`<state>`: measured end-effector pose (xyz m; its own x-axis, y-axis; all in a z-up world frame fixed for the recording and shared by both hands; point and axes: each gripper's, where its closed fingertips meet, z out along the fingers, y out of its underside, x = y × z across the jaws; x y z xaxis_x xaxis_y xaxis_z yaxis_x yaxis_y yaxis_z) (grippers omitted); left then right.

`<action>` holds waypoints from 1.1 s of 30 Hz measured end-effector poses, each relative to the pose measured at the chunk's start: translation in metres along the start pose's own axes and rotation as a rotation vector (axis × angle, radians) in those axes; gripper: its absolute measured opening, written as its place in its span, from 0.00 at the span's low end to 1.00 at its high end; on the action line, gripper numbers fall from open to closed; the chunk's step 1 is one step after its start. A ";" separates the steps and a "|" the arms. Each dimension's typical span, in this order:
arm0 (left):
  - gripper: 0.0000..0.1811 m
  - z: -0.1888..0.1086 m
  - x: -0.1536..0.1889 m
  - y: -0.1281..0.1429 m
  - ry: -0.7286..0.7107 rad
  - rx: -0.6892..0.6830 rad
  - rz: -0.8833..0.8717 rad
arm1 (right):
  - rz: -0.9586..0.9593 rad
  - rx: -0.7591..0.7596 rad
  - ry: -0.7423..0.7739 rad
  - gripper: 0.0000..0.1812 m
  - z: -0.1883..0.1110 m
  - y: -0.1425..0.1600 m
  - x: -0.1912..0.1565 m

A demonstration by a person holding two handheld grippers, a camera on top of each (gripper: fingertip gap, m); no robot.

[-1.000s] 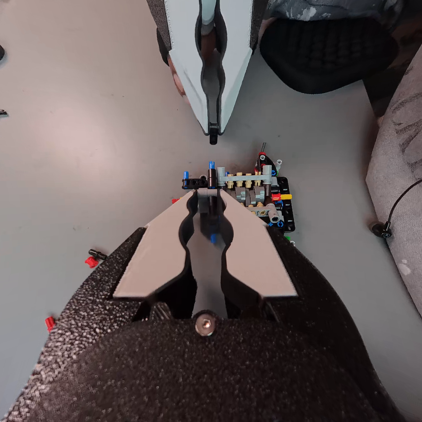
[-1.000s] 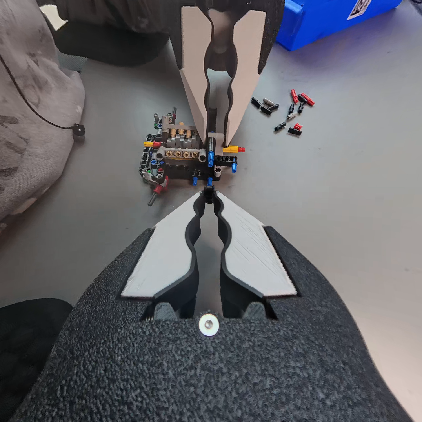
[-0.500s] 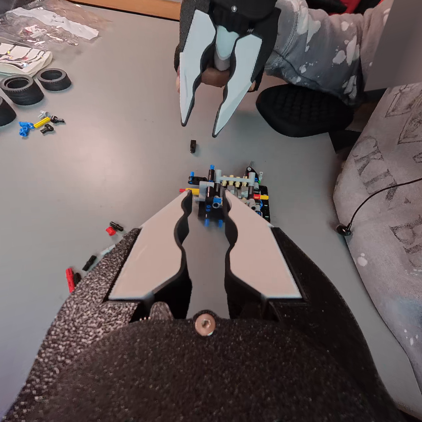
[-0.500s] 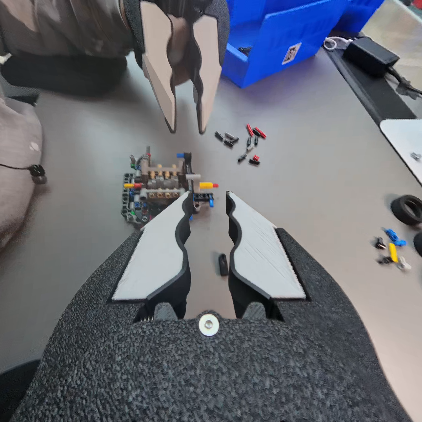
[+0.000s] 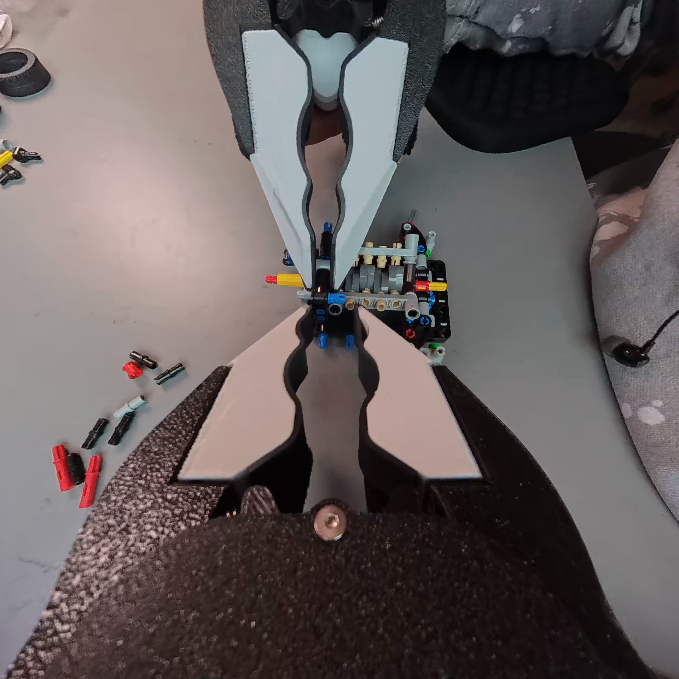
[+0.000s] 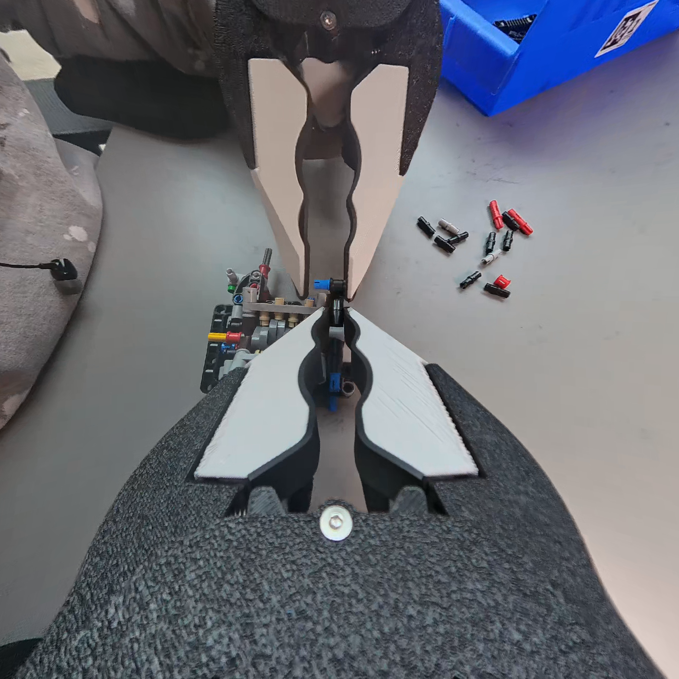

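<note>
Slippage is the likely fault: a black pin [image 6: 336,312] on the model [image 5: 382,294] is pinched by the right claw [image 6: 333,310], while the left claw [image 5: 332,316], narrowed, brackets the model's near end. If the pinch is skewed, the pin may be popped onto the table [image 5: 147,239].

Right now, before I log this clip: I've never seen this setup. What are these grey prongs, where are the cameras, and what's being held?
A person holds two hand-held grippers, each with a camera looking along its two grey prongs; they face each other. On the grey table lies a toy brick model. The left gripper seems to clamp its near end; the right gripper pinches a black peg standing on it. Loose red and black pegs, a tyre and a blue bin lie around.
</note>
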<state>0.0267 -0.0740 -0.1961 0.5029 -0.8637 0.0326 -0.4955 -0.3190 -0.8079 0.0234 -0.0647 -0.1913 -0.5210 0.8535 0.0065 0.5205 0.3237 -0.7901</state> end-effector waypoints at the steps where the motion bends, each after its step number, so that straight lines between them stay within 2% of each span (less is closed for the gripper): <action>1: 0.10 -0.001 0.003 0.001 0.027 0.005 0.008 | -0.008 0.008 -0.026 0.04 0.000 0.000 -0.004; 7: 0.04 0.000 0.005 0.004 0.048 0.006 0.015 | -0.053 0.029 -0.061 0.04 -0.003 0.001 -0.010; 11: 0.07 0.001 0.008 0.001 0.063 0.020 0.024 | -0.039 0.041 -0.074 0.04 -0.002 0.001 -0.012; 20: 0.05 0.003 0.011 0.000 0.086 0.035 0.002 | -0.007 0.055 -0.093 0.04 -0.003 0.001 -0.013; 25: 0.04 0.014 0.014 0.006 0.054 -0.033 0.050 | 0.008 0.070 -0.120 0.04 -0.002 -0.001 -0.018; 33: 0.03 0.014 0.010 0.005 0.011 -0.034 0.039 | -0.001 0.060 -0.102 0.04 -0.004 0.002 -0.015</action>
<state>0.0394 -0.0789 -0.2082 0.4754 -0.8797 0.0080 -0.5386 -0.2982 -0.7880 0.0351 -0.0756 -0.1905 -0.5888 0.8066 -0.0526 0.4802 0.2967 -0.8254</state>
